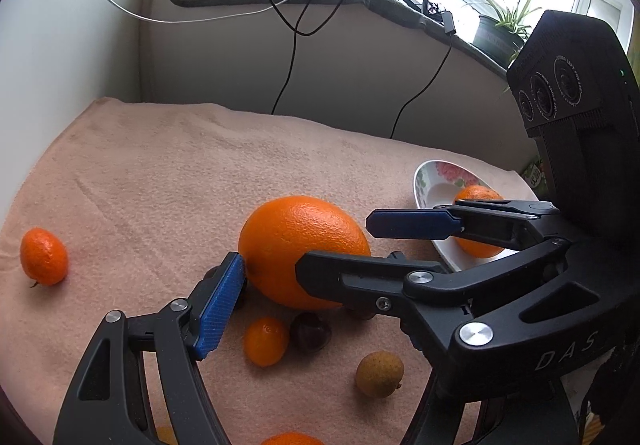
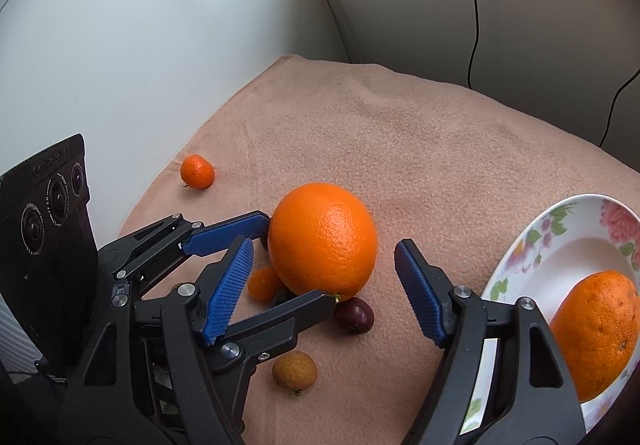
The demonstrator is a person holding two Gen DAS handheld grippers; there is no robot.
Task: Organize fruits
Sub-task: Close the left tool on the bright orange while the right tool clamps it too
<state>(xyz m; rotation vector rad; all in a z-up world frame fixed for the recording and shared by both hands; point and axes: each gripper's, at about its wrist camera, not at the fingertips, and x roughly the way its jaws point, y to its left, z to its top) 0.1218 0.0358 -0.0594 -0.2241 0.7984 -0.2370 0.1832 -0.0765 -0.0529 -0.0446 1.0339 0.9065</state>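
Okay, big orange [image 2: 324, 237] sits on the pink towel [image 2: 440, 165], mid-table, left of the flowered plate [image 2: 516, 257], which already holds another orange [image 2: 596, 333]. Both grippers are crowded on the big one.

The right gripper [image 2: 323, 245] has its fingers wide apart, with the orange just ahead in the gap and neither pad touching it. The left gripper [image 2: 298, 261] also has its fingers spread: one blue pad [image 1: 220, 301] lies against the orange's left side, and the other finger runs along its near underside. I can't confirm any real squeeze.

Handling guess: it's the heaviest thing here, firm, with a pebbly, waxy peel. It's round, so it will roll or squirt out of an off-centre pinch. I'd take it across the widest middle, pads opposite each other, with moderate force.

Small stuff is packed against its base: a kumquat [image 2: 262, 283], a dark round fruit [image 2: 354, 315] and a brownish longan-like one [image 2: 294, 369] nearby. A nudge could scatter those. A mandarin [image 2: 197, 171] lies well apart near the towel edge.
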